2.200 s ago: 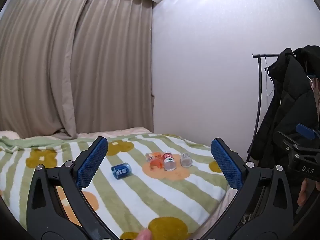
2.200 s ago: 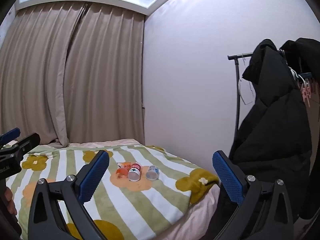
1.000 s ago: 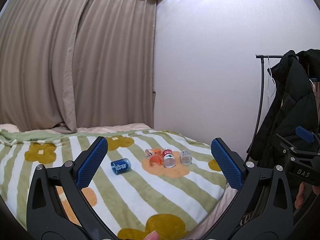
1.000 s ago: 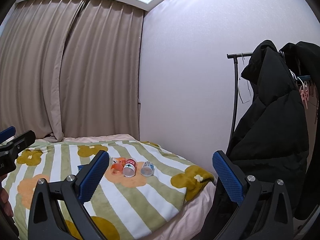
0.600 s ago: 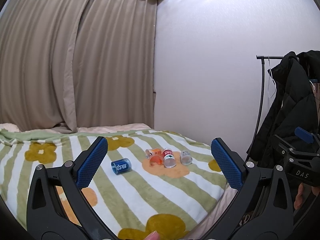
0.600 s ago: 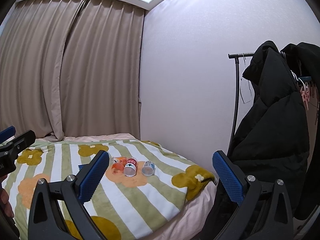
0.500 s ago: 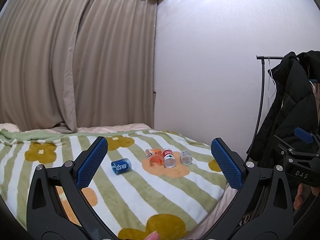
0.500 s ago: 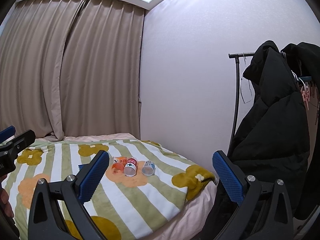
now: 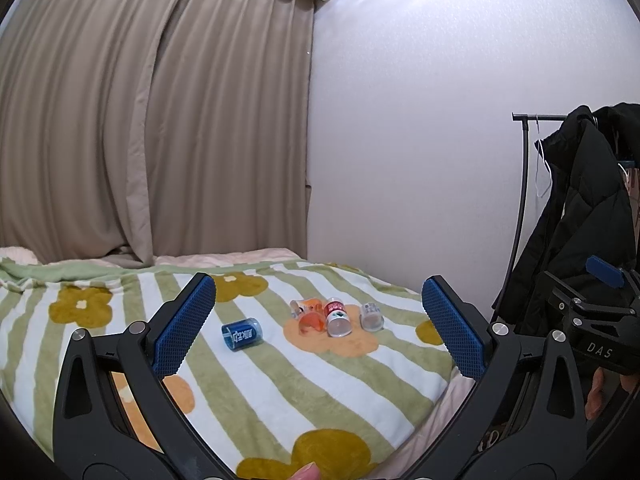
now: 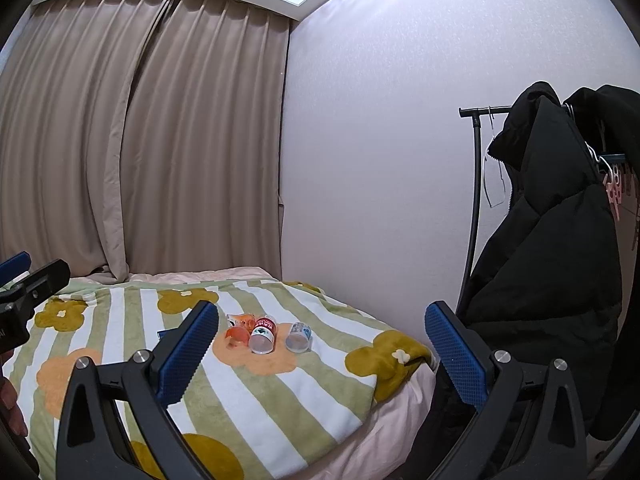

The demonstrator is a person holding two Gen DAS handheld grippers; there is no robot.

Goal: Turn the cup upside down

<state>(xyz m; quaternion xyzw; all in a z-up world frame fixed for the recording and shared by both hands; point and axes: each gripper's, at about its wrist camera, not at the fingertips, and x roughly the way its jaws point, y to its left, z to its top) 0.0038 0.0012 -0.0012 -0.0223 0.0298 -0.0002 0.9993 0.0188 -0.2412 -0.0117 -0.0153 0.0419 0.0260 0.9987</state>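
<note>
While nothing is gripped, left wrist view: left hand-held gripper (image 9: 318,322) spread wide, aimed at blanket (image 9: 280,376); blue cup (image 9: 241,334) lies on side, left of orange flower patch (image 9: 332,340), 4 cups (image 9: 336,317) clustered there. Right wrist view: right hand-held gripper (image 10: 321,344) also wide, empty, well short of cluster, prob. staging approach.

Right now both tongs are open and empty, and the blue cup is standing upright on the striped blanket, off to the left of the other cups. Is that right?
Not quite: the blue cup is lying on its side, not standing upright, as the left wrist view shows. The rest holds: it sits on the striped blanket, left of the other cups, and both the left tongs and the right tongs are open and empty.
</note>
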